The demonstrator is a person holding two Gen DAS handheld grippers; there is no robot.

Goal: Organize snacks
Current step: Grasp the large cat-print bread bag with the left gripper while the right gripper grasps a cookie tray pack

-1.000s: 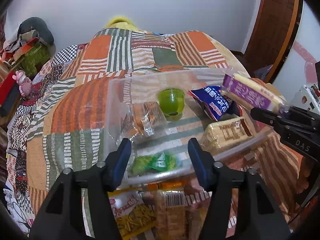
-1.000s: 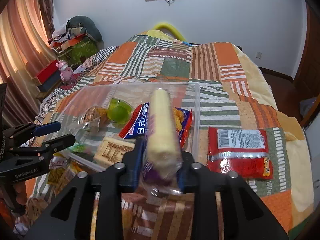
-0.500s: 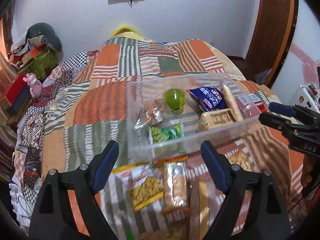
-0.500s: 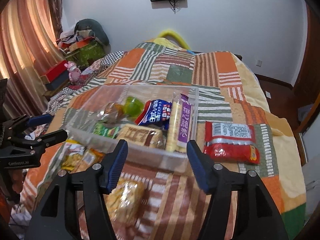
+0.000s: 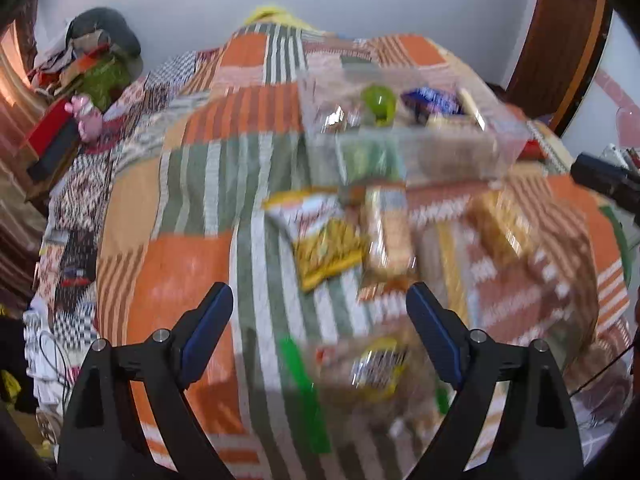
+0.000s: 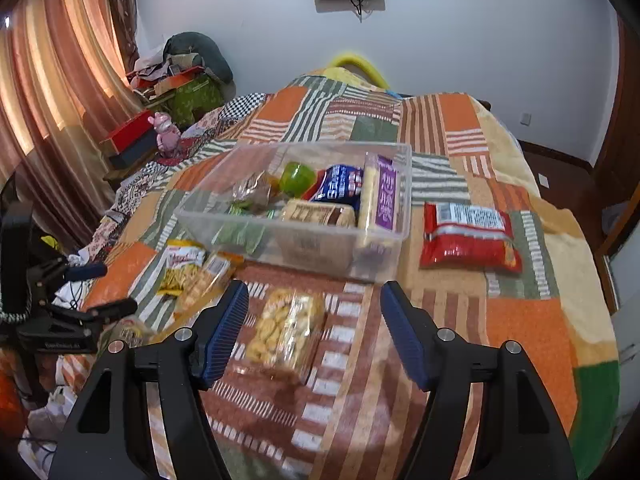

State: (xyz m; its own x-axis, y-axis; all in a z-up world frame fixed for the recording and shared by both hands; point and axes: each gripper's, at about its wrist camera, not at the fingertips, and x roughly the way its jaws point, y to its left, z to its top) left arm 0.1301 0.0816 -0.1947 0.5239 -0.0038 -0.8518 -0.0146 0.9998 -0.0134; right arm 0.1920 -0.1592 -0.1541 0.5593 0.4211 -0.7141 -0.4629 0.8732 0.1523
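Right hand-held gripper (image 6: 314, 322) spread wide, nothing between the jaws, hovering over the bed (image 6: 532, 332) w/ its patchwork cover. Directly below it, a clear pack of small yellow biscuits (image 6: 285, 326) lying flat on the brown-striped patch. Just beyond: my clear plastic bin (image 6: 304, 245), sitting on the bed & loaded w/ a purple-and-cream wafer pack (image 6: 380, 196) along its right wall, a blue packet (image 6: 340, 186), a green jelly cup (image 6: 297, 176), a tan cracker pack (image 6: 318, 213), plus crinkly clear wraps and green bits on the left side. Red packet (image 6: 468, 236) lies flat on the bed right of the bin, apart from it. Yellow snack bag (image 6: 181, 266) & an orange-trimmed biscuit pack (image 6: 208, 280) sit side by side near the bin's front left corner.

Left hand-held gripper (image 5: 320, 320) also splayed wide, holding nothing. View's blurry, but I see the bin farther ahead, the yellow bag and biscuit pack between me and it, and a smeared packet w/ a yellow label (image 5: 376, 364) close beneath the jaws — can't read what it is.
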